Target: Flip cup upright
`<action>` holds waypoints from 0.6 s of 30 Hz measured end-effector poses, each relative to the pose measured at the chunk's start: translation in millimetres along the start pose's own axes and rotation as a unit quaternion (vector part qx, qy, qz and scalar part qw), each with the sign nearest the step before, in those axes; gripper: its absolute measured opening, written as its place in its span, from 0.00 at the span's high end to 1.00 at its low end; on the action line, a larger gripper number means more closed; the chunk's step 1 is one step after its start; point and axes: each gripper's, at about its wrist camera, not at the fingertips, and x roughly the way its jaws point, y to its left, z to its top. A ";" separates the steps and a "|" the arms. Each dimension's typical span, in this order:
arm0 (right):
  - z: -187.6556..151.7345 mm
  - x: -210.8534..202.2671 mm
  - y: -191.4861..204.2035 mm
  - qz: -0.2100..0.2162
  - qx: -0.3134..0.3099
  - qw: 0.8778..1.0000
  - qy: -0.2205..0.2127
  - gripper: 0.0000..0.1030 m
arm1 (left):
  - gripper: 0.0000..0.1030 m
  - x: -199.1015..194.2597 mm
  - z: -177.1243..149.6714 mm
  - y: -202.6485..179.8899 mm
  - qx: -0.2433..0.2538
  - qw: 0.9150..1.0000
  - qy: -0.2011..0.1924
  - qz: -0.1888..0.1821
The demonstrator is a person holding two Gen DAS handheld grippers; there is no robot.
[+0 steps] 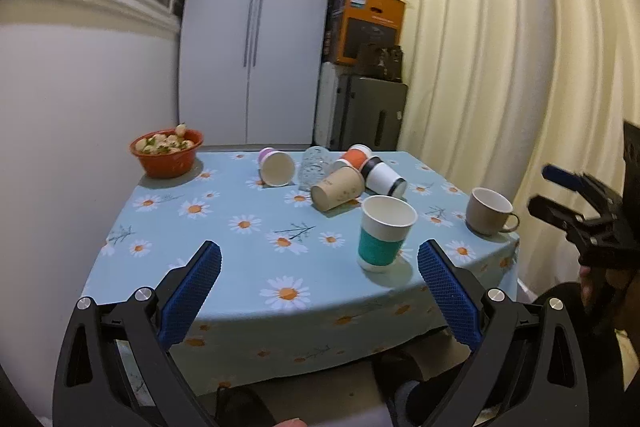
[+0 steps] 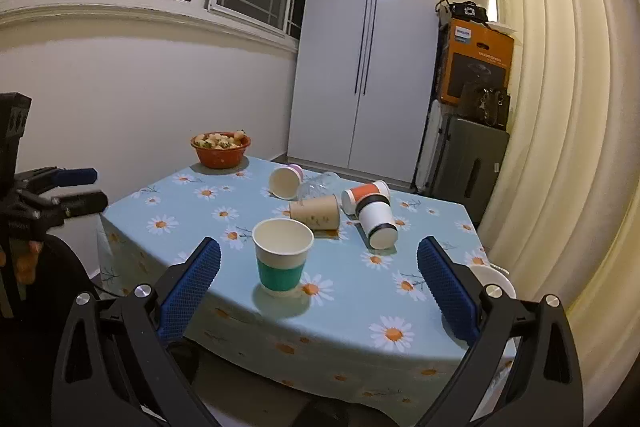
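Observation:
A teal-banded paper cup (image 1: 385,233) (image 2: 282,257) stands upright near the table's front edge. Behind it several cups lie on their sides: a pink one (image 1: 275,167) (image 2: 285,180), a clear glass (image 1: 316,167) (image 2: 320,183), a brown one (image 1: 338,187) (image 2: 316,213), an orange-banded one (image 1: 354,155) (image 2: 365,195) and a black-banded white one (image 1: 384,177) (image 2: 377,221). My left gripper (image 1: 319,263) is open and empty, held off the table's front edge. My right gripper (image 2: 319,263) is open and empty, just in front of the teal cup; it also shows in the left wrist view (image 1: 560,195).
A beige mug (image 1: 489,211) stands upright at the table's right front corner. An orange bowl (image 1: 167,151) (image 2: 221,149) of food sits at the far left corner. The daisy tablecloth (image 1: 240,227) covers the table. A white cupboard, boxes and a curtain stand behind.

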 end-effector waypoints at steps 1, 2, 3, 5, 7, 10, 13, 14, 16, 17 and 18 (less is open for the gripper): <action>-1.3 -1.6 -1.0 0.002 0.005 1.000 -0.001 0.05 | 0.07 -1.0 -1.3 2.9 -0.007 1.000 -0.002 -0.001; -2.2 -4.1 -1.5 0.002 0.009 1.000 -0.003 0.05 | 0.07 -2.6 -2.8 4.3 -0.014 1.000 -0.002 -0.002; -3.2 -5.4 -1.4 0.000 0.011 1.000 -0.004 0.05 | 0.07 -4.0 -3.7 4.0 -0.014 1.000 -0.003 -0.002; -5.7 -4.7 -0.6 0.000 0.016 1.000 0.004 0.05 | 0.07 -6.9 -6.5 0.5 -0.009 1.000 -0.005 -0.003; -9.3 -1.4 -1.0 0.002 0.033 0.999 0.015 0.05 | 0.06 -7.2 -9.8 -2.9 -0.003 1.000 -0.001 -0.002; -23.8 7.2 -5.7 0.004 0.085 0.995 0.051 0.05 | 0.06 -8.0 -13.4 -8.5 0.008 1.000 0.003 -0.008; -24.5 3.5 -1.5 -0.010 0.073 0.996 0.044 0.05 | 0.06 -8.0 -14.6 -9.3 0.011 1.000 0.002 -0.009; -24.7 2.5 0.6 -0.010 0.068 0.997 0.043 0.05 | 0.07 -7.5 -14.8 -8.9 0.010 1.000 0.003 -0.010; -25.4 5.0 4.6 -0.011 0.059 0.997 0.048 0.05 | 0.07 -6.9 -15.4 -8.4 0.008 1.000 0.004 -0.011; -25.6 4.7 5.2 -0.011 0.057 0.997 0.047 0.05 | 0.07 -6.4 -15.3 -8.1 0.006 1.000 0.005 -0.012; -25.2 4.1 7.2 -0.013 0.052 0.998 0.045 0.05 | 0.07 -6.0 -15.3 -7.9 0.005 1.000 0.006 -0.012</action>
